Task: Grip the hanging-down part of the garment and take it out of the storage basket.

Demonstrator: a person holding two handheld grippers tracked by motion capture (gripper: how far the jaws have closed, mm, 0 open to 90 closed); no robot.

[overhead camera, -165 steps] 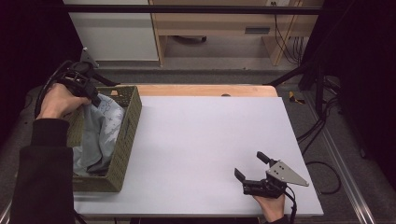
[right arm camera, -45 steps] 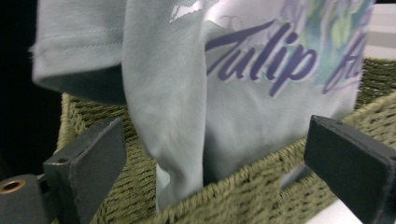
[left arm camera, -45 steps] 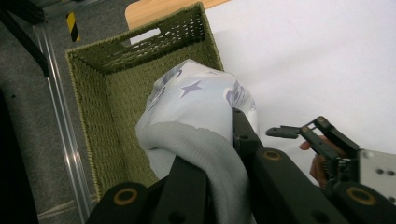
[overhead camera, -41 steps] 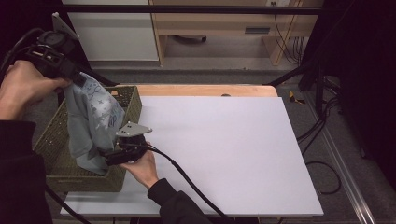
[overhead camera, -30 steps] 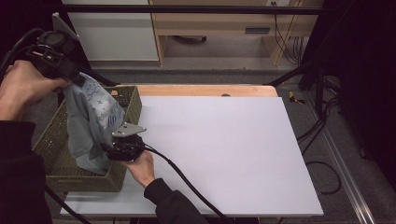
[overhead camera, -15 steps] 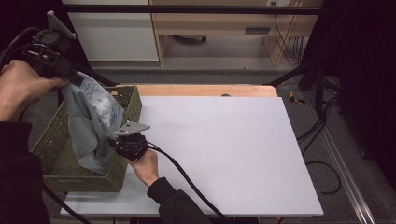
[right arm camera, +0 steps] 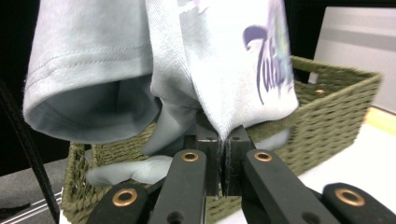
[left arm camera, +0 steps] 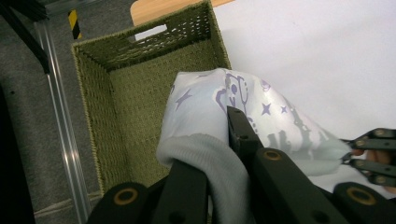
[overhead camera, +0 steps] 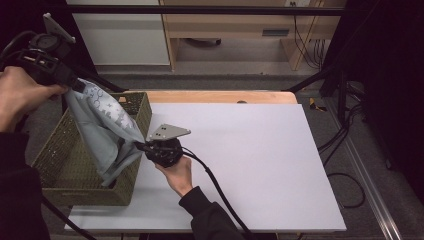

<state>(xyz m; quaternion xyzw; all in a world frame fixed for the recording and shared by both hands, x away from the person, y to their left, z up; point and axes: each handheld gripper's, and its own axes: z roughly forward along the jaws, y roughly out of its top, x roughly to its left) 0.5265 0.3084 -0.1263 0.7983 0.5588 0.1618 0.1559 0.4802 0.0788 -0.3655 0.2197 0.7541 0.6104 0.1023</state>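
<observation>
Your left gripper [overhead camera: 75, 85] sits in the upper left of the high view, raised above the woven olive basket [overhead camera: 60, 150], with its jaws closed on a bunched fold of the pale blue T-shirt [overhead camera: 105, 135]. In the left gripper view the ribbed edge of the shirt [left arm camera: 219, 140] is pinched between the two black jaws, and its purple star print hangs over the open basket [left arm camera: 140, 93] below.

Your right gripper [overhead camera: 141, 146] is at centre left of the high view, just beside the basket's right wall, over the white table [overhead camera: 250, 150]. Its jaws are pressed together on a lower edge of the shirt; the right gripper view shows the fabric [right arm camera: 224, 70] clamped between them, with a sleeve opening hanging at upper left.

The shirt is stretched between both grippers, its lower end draped into the basket.
</observation>
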